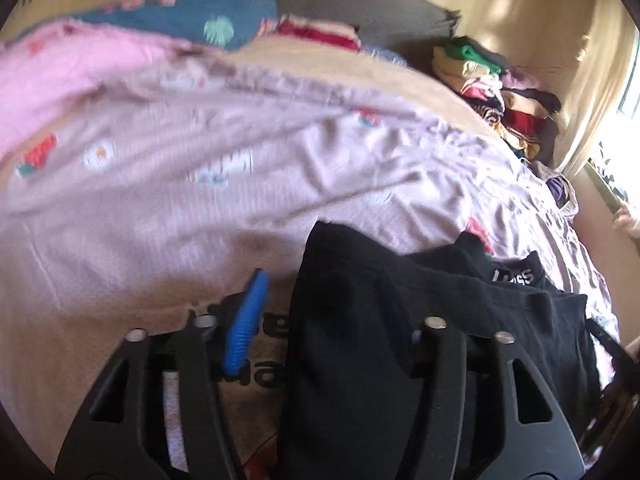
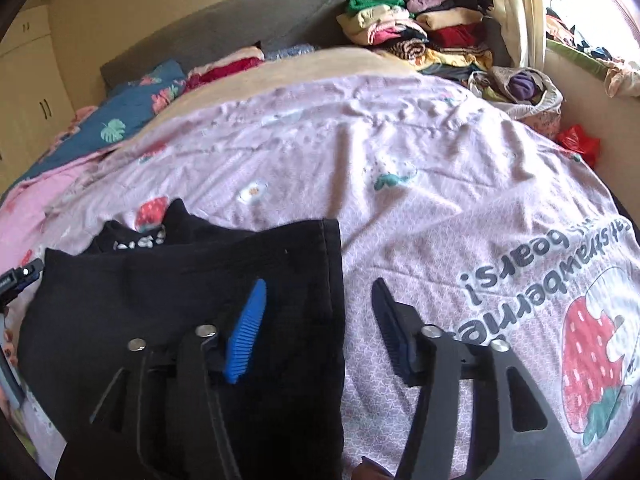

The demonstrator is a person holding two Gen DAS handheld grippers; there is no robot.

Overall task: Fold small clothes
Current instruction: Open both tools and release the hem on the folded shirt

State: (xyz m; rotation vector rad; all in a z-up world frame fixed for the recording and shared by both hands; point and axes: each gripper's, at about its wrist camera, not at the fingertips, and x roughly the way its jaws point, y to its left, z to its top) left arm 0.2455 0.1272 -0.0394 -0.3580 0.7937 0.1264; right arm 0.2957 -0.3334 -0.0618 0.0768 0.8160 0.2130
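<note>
Both sets of fingers stand apart and hold nothing. On the right gripper [image 2: 318, 328], one blue pad [image 2: 245, 332] sits over the black clothes [image 2: 200, 280] and the dark pad over the pink bedsheet [image 2: 360, 152]. On the left gripper [image 1: 332, 320], only the blue pad [image 1: 245, 322] shows; black cloth [image 1: 360, 340] covers the other side. The black clothes lie flat on the bed, near its close edge. Folded clothes [image 2: 420, 32] are piled far back by the wall.
</note>
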